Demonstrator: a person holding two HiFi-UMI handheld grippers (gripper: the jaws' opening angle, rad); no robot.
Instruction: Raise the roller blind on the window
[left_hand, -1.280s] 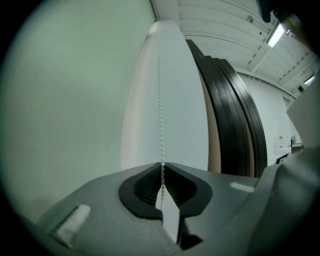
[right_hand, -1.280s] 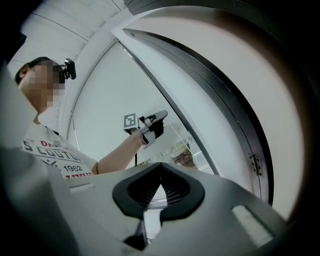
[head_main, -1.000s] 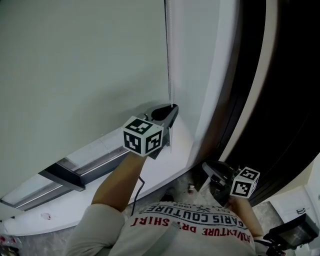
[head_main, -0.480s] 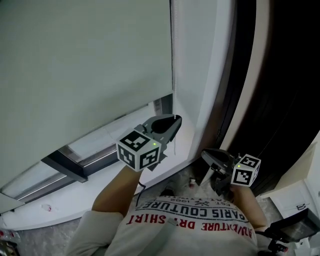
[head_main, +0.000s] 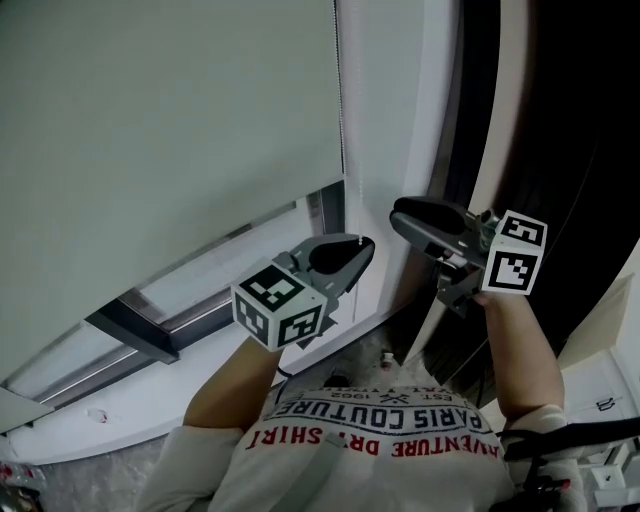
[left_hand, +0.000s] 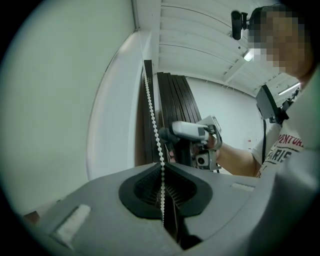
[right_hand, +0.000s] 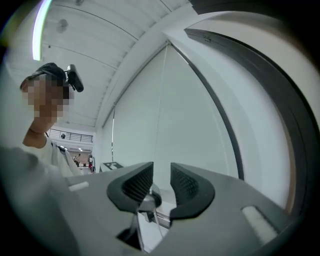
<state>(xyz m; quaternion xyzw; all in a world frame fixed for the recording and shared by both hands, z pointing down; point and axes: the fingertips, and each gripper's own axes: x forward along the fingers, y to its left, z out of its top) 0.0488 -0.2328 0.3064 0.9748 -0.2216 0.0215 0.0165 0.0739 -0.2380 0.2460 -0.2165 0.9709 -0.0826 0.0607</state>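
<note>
While my left gripper (head_main: 352, 252) stays clamped shut on the chain (left_hand: 154, 117), drawn near and low, the blind (head_main: 170, 130) has crept up. Its bottom edge now clears a strip of window (head_main: 240, 258) that was covered a second ago. My right gripper (head_main: 412, 218) has come up from low on the right to just right of the left one. Its jaws have just been opening and stand apart with nothing between them. I judge it is readying to take the chain higher for the next pull.

T-shirt (head_main: 380, 432) print, "PARIS COUTURE", "ADVENTURE", upside down
</note>
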